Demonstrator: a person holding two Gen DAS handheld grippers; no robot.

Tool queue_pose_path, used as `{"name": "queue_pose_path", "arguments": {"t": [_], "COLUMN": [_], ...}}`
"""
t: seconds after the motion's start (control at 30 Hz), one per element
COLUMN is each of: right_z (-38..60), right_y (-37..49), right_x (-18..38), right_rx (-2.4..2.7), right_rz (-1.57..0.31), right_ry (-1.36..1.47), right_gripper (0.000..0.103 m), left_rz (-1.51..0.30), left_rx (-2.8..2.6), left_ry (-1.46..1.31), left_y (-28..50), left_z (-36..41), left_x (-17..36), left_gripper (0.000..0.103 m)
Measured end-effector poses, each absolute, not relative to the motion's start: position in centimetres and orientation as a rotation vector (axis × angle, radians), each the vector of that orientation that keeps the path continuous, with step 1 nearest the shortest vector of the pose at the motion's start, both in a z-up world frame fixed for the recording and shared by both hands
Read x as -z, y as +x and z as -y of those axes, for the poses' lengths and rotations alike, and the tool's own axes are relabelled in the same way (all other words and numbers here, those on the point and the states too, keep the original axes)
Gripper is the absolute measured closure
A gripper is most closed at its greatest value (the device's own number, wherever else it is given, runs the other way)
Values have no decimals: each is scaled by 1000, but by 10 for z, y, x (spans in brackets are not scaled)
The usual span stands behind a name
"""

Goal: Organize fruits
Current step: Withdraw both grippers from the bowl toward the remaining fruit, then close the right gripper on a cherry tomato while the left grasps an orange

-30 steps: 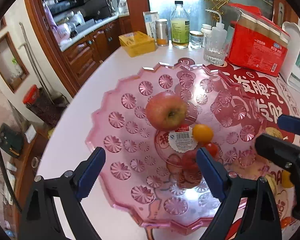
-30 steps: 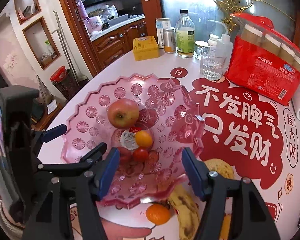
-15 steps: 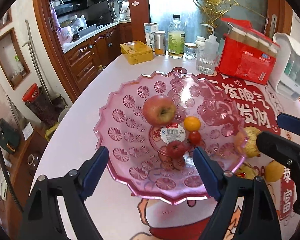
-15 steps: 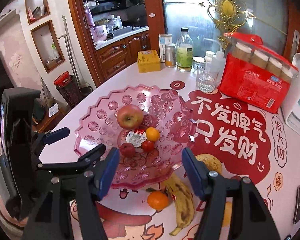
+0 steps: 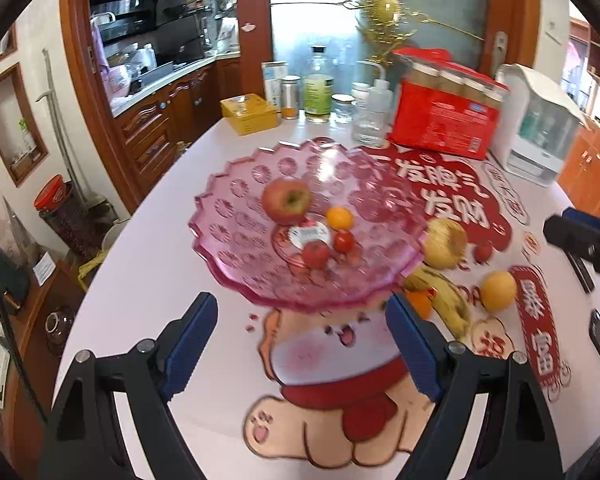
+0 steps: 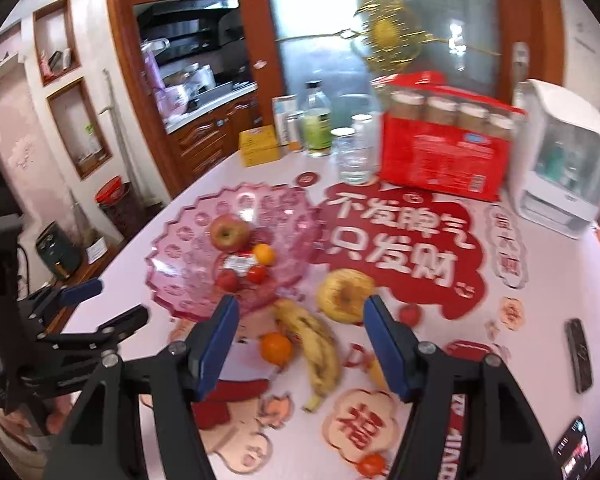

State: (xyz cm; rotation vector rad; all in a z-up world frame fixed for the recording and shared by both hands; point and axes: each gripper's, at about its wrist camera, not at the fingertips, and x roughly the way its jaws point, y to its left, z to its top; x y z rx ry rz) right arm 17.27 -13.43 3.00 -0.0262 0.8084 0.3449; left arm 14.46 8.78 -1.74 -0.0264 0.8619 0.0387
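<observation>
A pink glass fruit dish (image 5: 236, 268) (image 6: 180, 280) holds a red apple (image 5: 287, 201) (image 6: 229, 232), a small orange (image 5: 340, 218) (image 6: 264, 254) and two small red fruits (image 5: 316, 253). On the table to its right lie a yellow pear (image 5: 444, 243) (image 6: 346, 295), a banana (image 5: 444, 300) (image 6: 316, 344), a small orange (image 6: 275, 347), a yellow round fruit (image 5: 498, 290) and a small red fruit (image 6: 410, 313). My left gripper (image 5: 300, 344) is open and empty in front of the dish. My right gripper (image 6: 300, 338) is open and empty above the banana.
At the back stand a red drinks pack (image 5: 444, 120), a glass (image 6: 354, 160), bottles (image 5: 318, 80), a yellow box (image 5: 249, 114) and a white appliance (image 5: 540, 136). Two phones (image 6: 578, 354) lie at the right. The table's left edge drops to the floor.
Both grippers have pulled back and up from the dish, so more of the table and the loose fruit shows. Both stay open and empty.
</observation>
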Motion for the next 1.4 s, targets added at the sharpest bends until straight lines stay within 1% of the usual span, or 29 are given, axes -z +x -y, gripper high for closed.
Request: {"name": "queue_pose_path", "arguments": {"t": [0.2, 0.53, 0.83, 1.13, 1.23, 1.4], "right_z": [178, 224, 213, 200, 196, 192], "right_y": [160, 162, 110, 95, 99, 102], "right_x": [-18, 41, 101, 120, 124, 132], "right_rx": [-244, -169, -230, -285, -290, -305], "right_rz": [-800, -899, -972, -972, -978, -983], "right_ry": [-16, 10, -122, -175, -193, -200], "right_gripper": [38, 38, 38, 41, 45, 60], "left_rz": [-858, -900, -944, -987, -990, -1002], "left_rx": [18, 68, 93, 93, 85, 77], "left_ry": [-10, -22, 34, 57, 49, 33], "left_y": [127, 131, 131, 131, 132, 137], "left_z": [-56, -18, 7, 13, 10, 7], "left_x": [30, 70, 104, 120, 122, 127], "left_gripper": [18, 18, 18, 18, 18, 18]}}
